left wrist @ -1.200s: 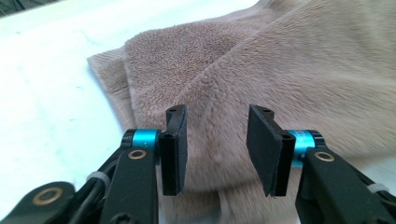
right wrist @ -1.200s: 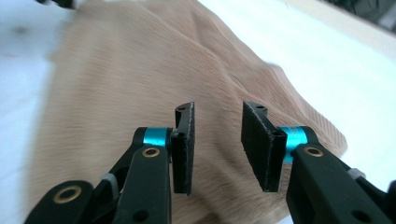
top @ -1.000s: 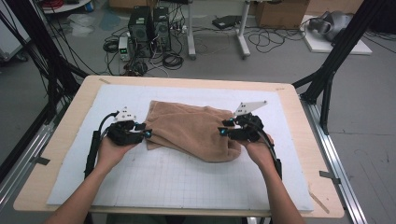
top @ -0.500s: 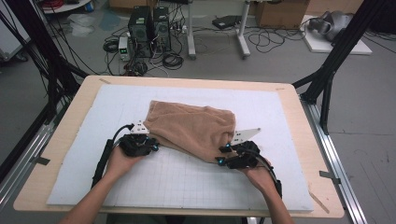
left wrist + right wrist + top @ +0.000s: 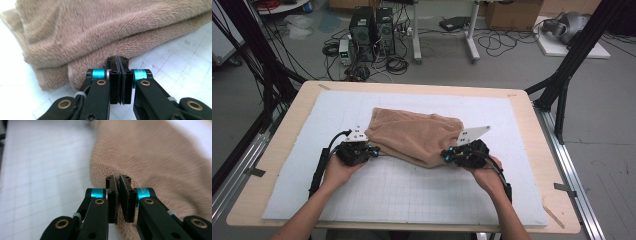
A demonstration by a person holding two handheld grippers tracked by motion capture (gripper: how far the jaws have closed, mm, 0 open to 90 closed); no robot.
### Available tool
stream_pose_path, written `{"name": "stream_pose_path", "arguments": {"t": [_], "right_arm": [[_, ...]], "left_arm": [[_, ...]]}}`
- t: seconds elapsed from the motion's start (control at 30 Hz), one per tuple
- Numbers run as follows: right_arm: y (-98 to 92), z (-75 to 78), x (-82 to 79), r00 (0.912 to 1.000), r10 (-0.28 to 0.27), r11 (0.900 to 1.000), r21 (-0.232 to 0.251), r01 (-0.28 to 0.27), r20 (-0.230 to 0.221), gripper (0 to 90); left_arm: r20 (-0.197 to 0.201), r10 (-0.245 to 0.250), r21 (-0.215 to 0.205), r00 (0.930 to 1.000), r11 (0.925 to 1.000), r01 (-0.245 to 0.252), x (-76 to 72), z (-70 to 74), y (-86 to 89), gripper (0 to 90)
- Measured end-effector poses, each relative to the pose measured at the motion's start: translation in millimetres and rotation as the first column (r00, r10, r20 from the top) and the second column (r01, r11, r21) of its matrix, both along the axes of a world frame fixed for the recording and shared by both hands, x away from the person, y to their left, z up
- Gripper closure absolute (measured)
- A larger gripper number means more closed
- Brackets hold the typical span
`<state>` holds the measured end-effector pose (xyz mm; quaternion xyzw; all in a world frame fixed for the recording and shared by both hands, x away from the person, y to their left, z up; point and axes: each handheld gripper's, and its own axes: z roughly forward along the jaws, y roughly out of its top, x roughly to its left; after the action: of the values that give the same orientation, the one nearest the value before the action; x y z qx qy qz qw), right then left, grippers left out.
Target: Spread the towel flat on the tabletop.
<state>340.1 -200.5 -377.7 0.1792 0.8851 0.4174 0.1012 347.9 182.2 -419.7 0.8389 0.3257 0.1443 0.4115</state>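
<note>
The high view shows a soft brown towel (image 5: 414,136) lying folded in the middle of the white mat (image 5: 412,200) on the wooden table (image 5: 282,145); both hands hold it by the edge that is nearest the person. The left gripper (image 5: 373,150) is at the towel's near left corner, and the right gripper (image 5: 446,156) is at its near right corner.

In the left gripper view, the left gripper (image 5: 119,62) has just closed its jaws; they are squeezed tight together, and their tips poke into the fluffy bottom layer of the towel (image 5: 105,37). I think it has pinched a bit of that edge, but the fur hides how much. In the right gripper view, the right gripper (image 5: 117,180) has just closed its jaws too; only a thin slit is left, and the tips press into the rounded fold of the towel (image 5: 155,165).

The step looks like grabbing the near edge to fold or lift the towel. To do it well, both grips should catch every layer, not just the fluff; the hands should lift together and stay level, so the cloth does not slip or bunch up.

The towel's long side runs left to right across the table; its far right corner reaches farthest back, and its near edge sags toward the person on the right.
</note>
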Motion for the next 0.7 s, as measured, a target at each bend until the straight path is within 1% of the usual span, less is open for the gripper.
{"name": "stream_pose_path", "arguments": {"t": [0.07,0.1,0.13,0.17,0.27,0.3,0.33,0.37,0.43,0.47,0.53,0.6,0.63,0.7], "right_arm": [[-2.8,9.9,9.2,0.9987,-0.046,0.999,-0.002,0.046,0.021,85.4],[-2.9,14.3,13.3,0.9981,-0.058,0.998,0.001,0.058,0.022,85.4],[-2.4,18.7,16.3,0.9975,-0.061,0.998,-0.001,0.061,0.036,85.4],[-1.4,22.9,18.0,0.9966,-0.071,0.997,-0.003,0.072,0.04,85.4],[0.5,32.9,22.7,0.9956,-0.069,0.998,0.004,0.069,0.063,85.4],[1.0,35.4,23.7,0.9956,-0.073,0.997,0.003,0.073,0.059,85.4],[1.6,37.2,24.8,0.9954,-0.07,0.998,0.006,0.07,0.064,85.4],[1.9,37.9,26.2,0.996,-0.069,0.998,0.006,0.069,0.057,85.3],[2.9,35.6,32.8,0.9957,-0.08,0.997,-0.014,0.081,0.046,85.3],[2.6,32.4,38.6,0.9949,-0.094,0.995,-0.015,0.094,0.035,85.4],[2.0,24.4,53.5,0.9901,-0.14,0.99,-0.015,0.14,0.011,85.3],[2.5,13.1,70.4,0.9826,-0.185,0.983,-0.015,0.184,-0.019,85.4],[3.4,6.0,78.2,0.9777,-0.207,0.978,-0.034,0.205,-0.037,85.4],[6.1,-11.4,93.4,0.9656,-0.244,0.968,-0.086,0.236,-0.09,85.3]], "left_arm": [[-0.003,-0.006,-0.015,1.0,0.9999,0.006,-1.6,3.6,1.5,88.2],[-0.004,-0.011,-0.02,0.9999,0.9997,0.011,-3.5,5.5,2.4,88.2],[0.0,-0.021,-0.021,0.9998,0.9996,0.021,-6.5,8.0,3.2,88.2],[0.008,-0.03,-0.017,0.9995,0.9994,0.03,-10.2,11.1,4.3,88.2],[0.039,-0.045,-0.024,0.9982,0.9987,0.046,-22.1,22.9,9.9,88.2],[0.054,-0.047,-0.022,0.9974,0.9986,0.048,-25.9,26.9,12.2,88.2],[0.066,-0.048,-0.023,0.9967,0.9985,0.049,-29.3,30.6,14.5,88.2],[0.074,-0.047,-0.023,0.9961,0.9985,0.049,-32.2,34.1,17.3,88.2],[0.08,-0.044,-0.041,0.9958,0.998,0.048,-36.4,39.2,22.8,88.3],[0.084,-0.047,-0.04,0.9954,0.9979,0.05,-38.1,40.6,24.8,88.3],[0.08,-0.051,-0.023,0.9955,0.9983,0.053,-39.4,39.5,27.1,88.3],[0.07,-0.046,-0.012,0.9964,0.9988,0.047,-39.0,35.3,29.3,88.3],[0.058,-0.045,-0.011,0.9973,0.9989,0.045,-38.1,32.3,30.4,88.2],[0.036,-0.055,-0.014,0.9979,0.9984,0.055,-37.1,25.2,31.0,88.2]]}}
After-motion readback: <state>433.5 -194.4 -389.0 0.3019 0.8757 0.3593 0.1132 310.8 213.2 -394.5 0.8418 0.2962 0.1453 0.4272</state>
